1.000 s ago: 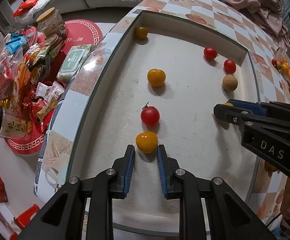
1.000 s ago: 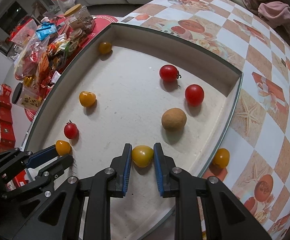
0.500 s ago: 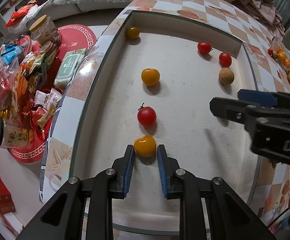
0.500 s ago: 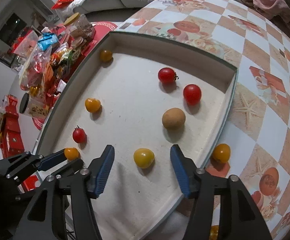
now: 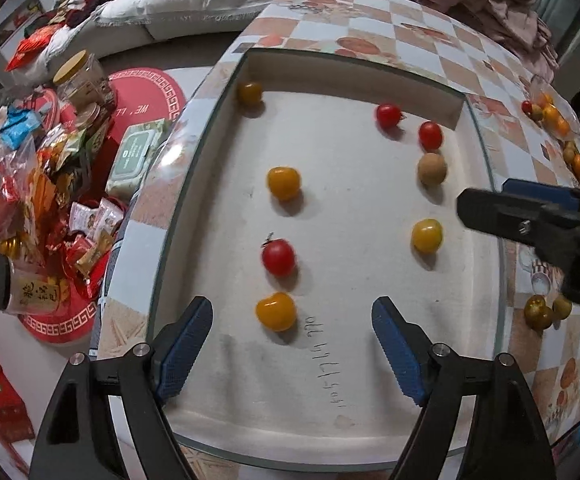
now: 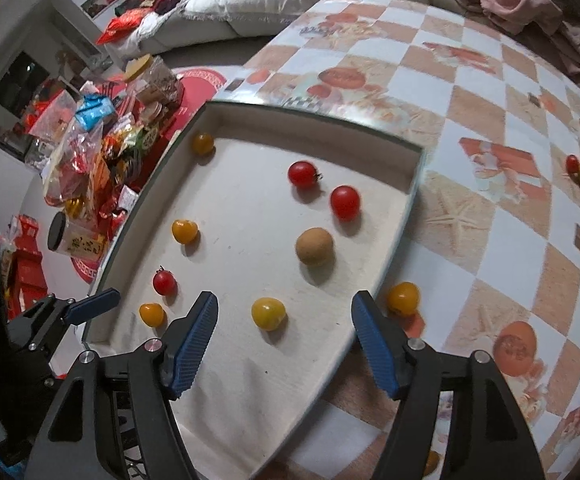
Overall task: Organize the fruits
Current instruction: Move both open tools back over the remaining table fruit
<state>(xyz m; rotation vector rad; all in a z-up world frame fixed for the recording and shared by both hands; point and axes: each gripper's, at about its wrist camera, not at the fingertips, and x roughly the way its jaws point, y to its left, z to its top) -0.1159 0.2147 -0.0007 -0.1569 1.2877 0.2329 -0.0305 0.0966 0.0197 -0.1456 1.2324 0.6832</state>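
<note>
Left wrist view: the left gripper (image 5: 292,344) has let go; its fingers are opening wide around the yellow tomato (image 5: 275,311), now lying free in the white tray (image 5: 346,380). Handwriting beside it is unreadable.

Right wrist view: the right gripper (image 6: 283,340) likewise spreads, its yellow fruit (image 6: 267,313) released on the tray. Both placements look finished.

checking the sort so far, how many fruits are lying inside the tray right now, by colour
In the tray:
red tomatoes: 3
yellow-orange tomatoes: 4
brown round fruit: 1
total: 8
</note>
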